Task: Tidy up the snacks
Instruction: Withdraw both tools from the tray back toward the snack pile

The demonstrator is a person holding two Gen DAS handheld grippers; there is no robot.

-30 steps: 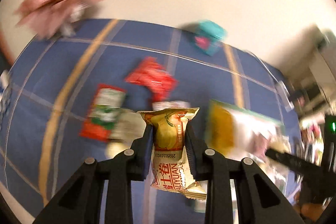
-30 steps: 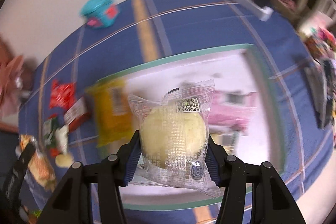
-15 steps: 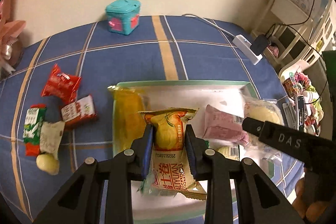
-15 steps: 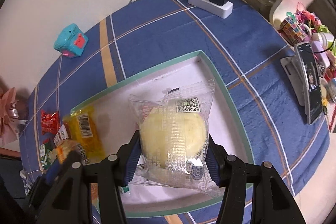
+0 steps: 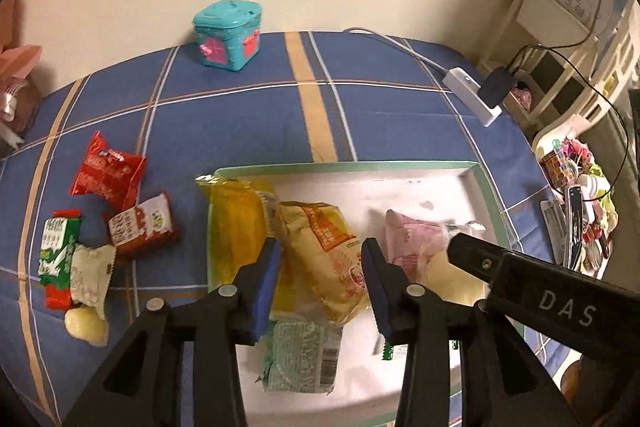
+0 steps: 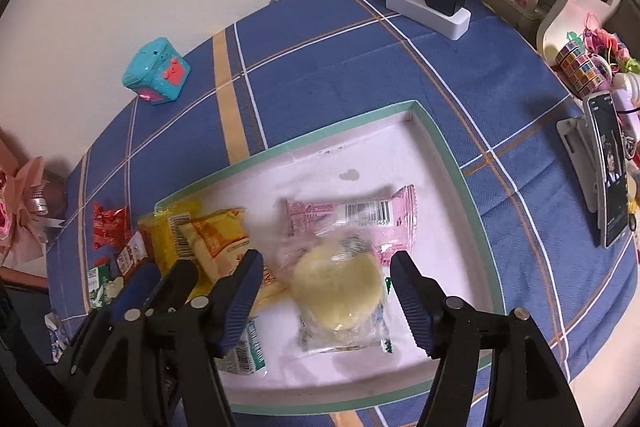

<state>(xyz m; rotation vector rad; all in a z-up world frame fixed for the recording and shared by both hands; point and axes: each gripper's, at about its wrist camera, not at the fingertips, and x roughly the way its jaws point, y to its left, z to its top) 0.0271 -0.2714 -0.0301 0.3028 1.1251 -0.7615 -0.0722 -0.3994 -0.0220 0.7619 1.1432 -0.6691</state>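
A white tray with a green rim (image 5: pixel 344 167) lies on the blue checked cloth. My left gripper (image 5: pixel 322 287) hangs over its left half, jaws opening. An orange-yellow snack pack (image 5: pixel 320 259) lies loose between them, clear of the pads. My right gripper (image 6: pixel 328 303) is over the tray (image 6: pixel 440 147) too, jaws opening. A clear-wrapped yellow bun (image 6: pixel 340 291), blurred, sits below them, free of both pads. A yellow pack (image 5: pixel 236 223), a pink pack (image 5: pixel 416 239) and a green-white pack (image 5: pixel 304 355) also lie in the tray.
Left of the tray lie a red pack (image 5: pixel 106 179), a red-white pack (image 5: pixel 142 227), a green pack (image 5: pixel 58 247) and a round yellow sweet (image 5: pixel 86 323). A teal toy box (image 5: pixel 228 35) stands by the wall. A power strip (image 6: pixel 428 7) and a phone on a stand (image 6: pixel 608 167) are at the right.
The left gripper swung from the loose snacks to over the tray. Both grippers opened; the orange-yellow pack and the bun dropped out of the pads into the tray.
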